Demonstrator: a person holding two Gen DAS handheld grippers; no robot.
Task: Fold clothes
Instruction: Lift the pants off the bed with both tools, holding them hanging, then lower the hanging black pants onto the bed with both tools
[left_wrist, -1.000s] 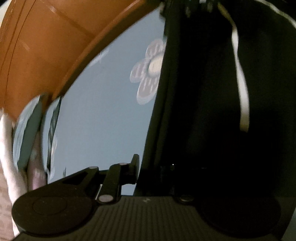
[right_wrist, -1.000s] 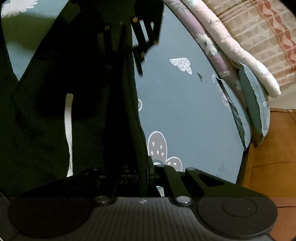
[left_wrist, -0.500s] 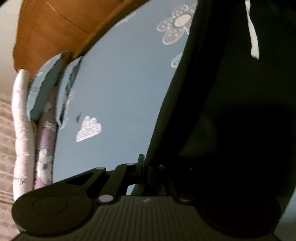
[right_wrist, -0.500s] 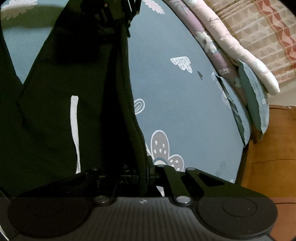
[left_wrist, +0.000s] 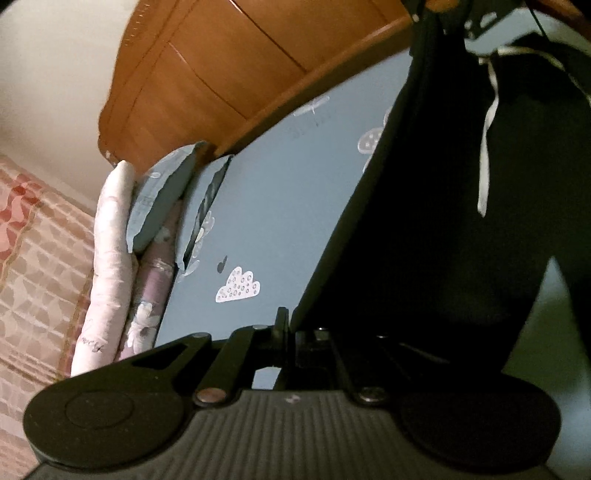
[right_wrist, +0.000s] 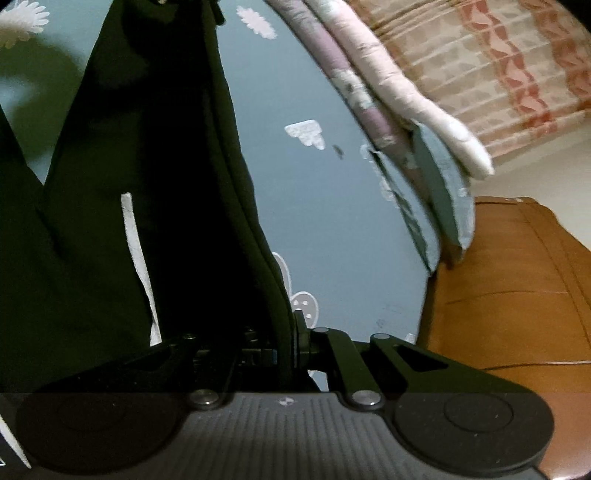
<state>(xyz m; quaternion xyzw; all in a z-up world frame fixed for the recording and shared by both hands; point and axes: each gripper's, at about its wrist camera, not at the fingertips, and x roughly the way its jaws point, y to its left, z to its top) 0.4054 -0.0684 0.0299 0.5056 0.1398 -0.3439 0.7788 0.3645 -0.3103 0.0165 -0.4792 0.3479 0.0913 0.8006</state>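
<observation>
Between the jaws of the left gripper (left_wrist: 286, 332) a hem of the black garment (left_wrist: 443, 240) is being pinched, the jaws clenched on the cloth; the right gripper (right_wrist: 291, 332) is doing the same, its jaws clamped on another edge of that garment (right_wrist: 129, 166). From both grips the fabric is hanging in a dark sheet above the blue bedsheet (left_wrist: 277, 203), which is printed with white clouds and flowers. A white drawstring (left_wrist: 485, 147) is dangling down the cloth's face. Judging by the drape, the garment is soft, limp and light, so it will sag and swing rather than hold a crease; the thick seamed edge looks like the surest place to hold, since thin cloth could slip out. Beyond the bedsheet, rolled quilts (right_wrist: 388, 85) and a pillow (right_wrist: 443, 192) are lying along its far edge, with the wooden bed frame (left_wrist: 221, 81) behind them.
</observation>
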